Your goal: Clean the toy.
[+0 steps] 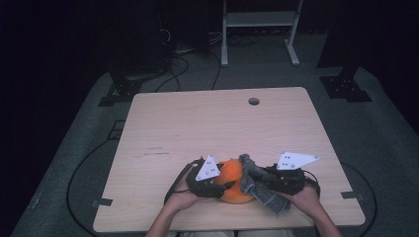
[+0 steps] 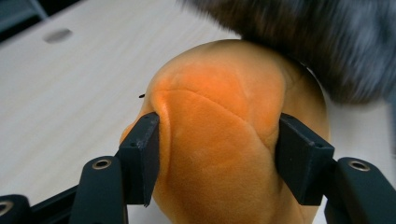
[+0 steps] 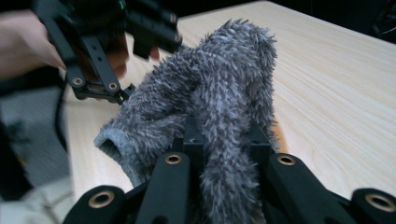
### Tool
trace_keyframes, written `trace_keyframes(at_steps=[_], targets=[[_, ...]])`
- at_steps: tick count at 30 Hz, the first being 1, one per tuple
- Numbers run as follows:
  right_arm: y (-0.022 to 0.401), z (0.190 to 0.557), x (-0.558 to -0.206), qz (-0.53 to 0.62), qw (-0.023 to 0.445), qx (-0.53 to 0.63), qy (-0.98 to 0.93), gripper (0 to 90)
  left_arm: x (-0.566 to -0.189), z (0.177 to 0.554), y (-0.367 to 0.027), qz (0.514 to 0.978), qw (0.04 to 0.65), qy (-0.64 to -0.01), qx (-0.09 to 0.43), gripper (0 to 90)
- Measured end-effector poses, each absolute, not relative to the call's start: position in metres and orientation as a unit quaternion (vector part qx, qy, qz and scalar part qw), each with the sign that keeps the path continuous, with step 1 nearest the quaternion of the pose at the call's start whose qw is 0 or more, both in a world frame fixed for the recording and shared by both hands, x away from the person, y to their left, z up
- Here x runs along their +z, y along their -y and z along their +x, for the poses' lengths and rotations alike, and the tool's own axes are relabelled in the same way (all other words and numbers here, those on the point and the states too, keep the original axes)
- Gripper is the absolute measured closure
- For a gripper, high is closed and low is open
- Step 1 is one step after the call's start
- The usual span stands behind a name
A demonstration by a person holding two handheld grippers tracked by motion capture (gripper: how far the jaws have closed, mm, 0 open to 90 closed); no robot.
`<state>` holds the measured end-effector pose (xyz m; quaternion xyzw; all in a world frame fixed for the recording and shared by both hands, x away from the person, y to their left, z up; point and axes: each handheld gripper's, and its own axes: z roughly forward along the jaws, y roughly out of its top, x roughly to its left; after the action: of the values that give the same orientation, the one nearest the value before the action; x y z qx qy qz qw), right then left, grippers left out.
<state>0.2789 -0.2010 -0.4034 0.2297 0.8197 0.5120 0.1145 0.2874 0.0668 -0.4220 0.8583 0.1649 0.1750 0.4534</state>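
Left claw (image 2: 217, 161) pinches the orange plush (image 2: 224, 140), jaws pressed into its two sides, holding it down on the table (image 1: 197, 123) near my edge. Right claw (image 3: 223, 154) is clamped on a grey fuzzy cloth (image 3: 210, 93), which drapes over the plush's right side and hangs toward me. Plush sits between both claws, touching the cloth. In the high view the cloth's (image 1: 257, 182) long axis runs from the plush top down to my right hand (image 1: 306, 200). Likely next: wipe or pull cloth across plush, right claw nearer.
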Motion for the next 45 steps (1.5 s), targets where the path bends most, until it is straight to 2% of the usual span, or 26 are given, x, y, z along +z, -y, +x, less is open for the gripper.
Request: trace_keyframes(at_steps=[5, 8, 9, 10, 11, 12, 14, 16, 19, 24, 28, 31, 34, 35, 39, 42, 44, 45], targets=[[0.206, 0.286, -0.420, 0.254, 0.123, 0.492, -0.824, 75.9, -0.424, 0.288, -0.066, 0.854, 0.453, -0.174, 0.188, 38.4], [0.212, 0.283, -0.416, 0.261, 0.133, 0.491, -0.820, 76.0, -0.425, 0.284, -0.060, 0.853, 0.456, -0.162, 0.193, 37.6], [0.210, 0.282, -0.414, 0.253, 0.135, 0.495, -0.820, 75.9, -0.424, 0.283, -0.060, 0.854, 0.458, -0.158, 0.189, 35.6], [0.208, 0.281, -0.414, 0.249, 0.134, 0.491, -0.824, 76.0, -0.422, 0.286, -0.065, 0.851, 0.470, -0.168, 0.161, 32.1], [0.208, 0.281, -0.414, 0.249, 0.134, 0.491, -0.824, 76.0, -0.422, 0.286, -0.065, 0.851, 0.470, -0.168, 0.161, 19.9], [0.207, 0.282, -0.419, 0.243, 0.129, 0.487, -0.829, 76.0, -0.422, 0.289, -0.067, 0.848, 0.474, -0.182, 0.149, 19.9], [0.210, 0.283, -0.422, 0.242, 0.127, 0.482, -0.832, 76.0, -0.424, 0.295, -0.069, 0.850, 0.466, -0.209, 0.129, 12.2], [0.213, 0.283, -0.424, 0.247, 0.125, 0.479, -0.833, 75.9, -0.428, 0.298, -0.069, 0.848, 0.466, -0.226, 0.109, 15.1], [0.214, 0.282, -0.419, 0.255, 0.143, 0.468, -0.834, 76.1, -0.430, 0.293, -0.066, 0.850, 0.465, -0.213, 0.130, 26.1], [0.187, 0.266, -0.398, 0.192, 0.147, 0.492, -0.836, 76.0, -0.426, 0.283, -0.057, 0.860, 0.454, -0.166, 0.166, 28.4], [0.183, 0.269, -0.408, 0.186, 0.145, 0.484, -0.843, 76.0, -0.430, 0.284, -0.065, 0.867, 0.445, -0.162, 0.155, 31.7], [0.192, 0.272, -0.414, 0.204, 0.138, 0.483, -0.840, 76.1, -0.430, 0.289, -0.073, 0.870, 0.449, -0.163, 0.123, 29.9], [0.193, 0.271, -0.417, 0.205, 0.135, 0.484, -0.840, 76.1, -0.423, 0.292, -0.077, 0.852, 0.484, -0.170, 0.108, 19.9], [0.192, 0.270, -0.417, 0.200, 0.137, 0.483, -0.841, 76.1, -0.422, 0.291, -0.078, 0.844, 0.496, -0.171, 0.111, 19.6], [0.195, 0.273, -0.416, 0.203, 0.136, 0.483, -0.841, 76.0, -0.427, 0.292, -0.077, 0.862, 0.459, -0.170, 0.128, 30.2], [0.203, 0.277, -0.420, 0.225, 0.134, 0.478, -0.839, 76.0, -0.427, 0.295, -0.084, 0.870, 0.448, -0.173, 0.109, 31.6], [0.203, 0.277, -0.421, 0.224, 0.128, 0.483, -0.837, 76.0, -0.422, 0.295, -0.085, 0.865, 0.462, -0.162, 0.113, 26.9], [0.199, 0.277, -0.420, 0.217, 0.135, 0.478, -0.840, 76.1, -0.422, 0.295, -0.085, 0.865, 0.462, -0.162, 0.113, 20.8]])
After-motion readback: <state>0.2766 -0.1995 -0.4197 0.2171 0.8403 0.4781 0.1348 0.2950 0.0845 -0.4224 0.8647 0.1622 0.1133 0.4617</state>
